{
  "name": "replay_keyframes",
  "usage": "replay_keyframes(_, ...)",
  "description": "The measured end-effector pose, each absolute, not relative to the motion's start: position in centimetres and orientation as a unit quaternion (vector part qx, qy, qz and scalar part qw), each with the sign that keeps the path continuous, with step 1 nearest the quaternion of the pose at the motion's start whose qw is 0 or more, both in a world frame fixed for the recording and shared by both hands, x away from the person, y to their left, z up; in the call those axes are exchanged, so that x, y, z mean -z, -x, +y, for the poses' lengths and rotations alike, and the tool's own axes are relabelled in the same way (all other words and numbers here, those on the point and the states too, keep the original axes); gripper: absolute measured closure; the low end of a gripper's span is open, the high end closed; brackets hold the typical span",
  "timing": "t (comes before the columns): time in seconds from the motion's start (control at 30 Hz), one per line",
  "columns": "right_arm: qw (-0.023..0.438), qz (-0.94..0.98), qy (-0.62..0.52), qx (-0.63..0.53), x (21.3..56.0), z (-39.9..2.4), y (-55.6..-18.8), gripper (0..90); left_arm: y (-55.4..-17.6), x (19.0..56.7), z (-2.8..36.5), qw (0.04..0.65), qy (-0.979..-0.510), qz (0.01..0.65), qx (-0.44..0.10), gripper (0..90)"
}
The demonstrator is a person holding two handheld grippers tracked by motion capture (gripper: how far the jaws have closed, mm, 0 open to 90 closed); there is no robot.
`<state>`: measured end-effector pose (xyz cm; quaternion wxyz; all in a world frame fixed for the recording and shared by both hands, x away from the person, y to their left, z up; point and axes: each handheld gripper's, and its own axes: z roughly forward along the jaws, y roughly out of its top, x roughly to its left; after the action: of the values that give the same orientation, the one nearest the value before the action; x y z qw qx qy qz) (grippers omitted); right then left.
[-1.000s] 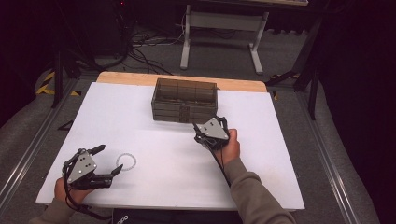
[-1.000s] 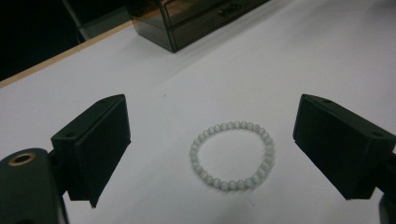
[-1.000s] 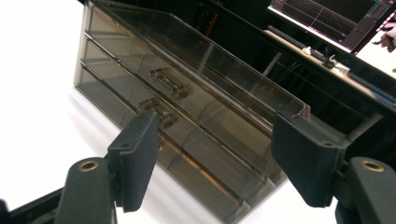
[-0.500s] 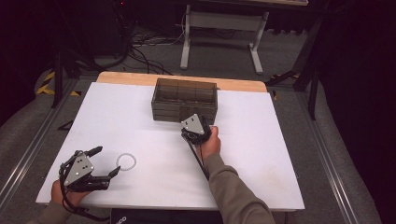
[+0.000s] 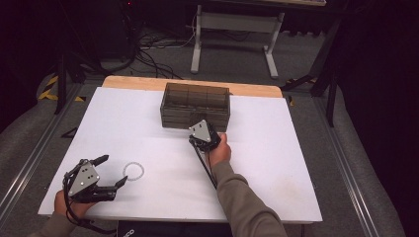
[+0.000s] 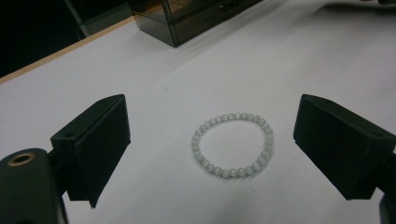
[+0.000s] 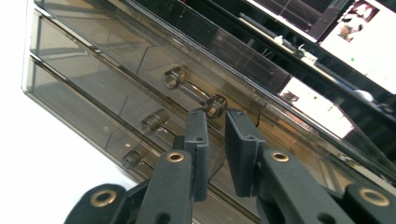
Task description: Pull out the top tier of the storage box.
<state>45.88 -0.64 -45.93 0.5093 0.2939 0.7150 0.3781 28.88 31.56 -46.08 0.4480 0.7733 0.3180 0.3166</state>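
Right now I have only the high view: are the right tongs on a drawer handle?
Observer: Not that I can see. In the right gripper view the right tongs have just been closing to a narrow gap with nothing visible in it. The middle handle runs behind one jaw.
Operator: How many drawers does the box have?
Observer: The box shows three stacked drawer fronts, each with a handle.
Operator: And the white ring by the left tongs?
Observer: It's a bead bracelet, lying flat on the table between the wide-open left tongs, and they aren't touching it.
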Motion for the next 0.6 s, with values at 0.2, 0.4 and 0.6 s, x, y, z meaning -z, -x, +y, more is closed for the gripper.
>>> replay_keyframes(0.2, 0.518, 0.711, -0.298, -0.37, 46.04, -0.37, -45.57, 83.6, -28.92, 46.1, 31.58, 0.447, -0.773, 0.318, -0.318, 11.7)
replay_keyframes(0.4, 0.514, 0.71, -0.307, -0.371, 46.17, -0.31, -45.21, 90.0, -28.92, 46.06, 31.6, 0.45, -0.773, 0.317, -0.315, 11.6)
replay_keyframes(0.6, 0.53, 0.703, -0.297, -0.37, 45.96, -0.15, -44.95, 81.4, -28.86, 46.02, 31.54, 0.45, -0.774, 0.316, -0.315, 11.6)
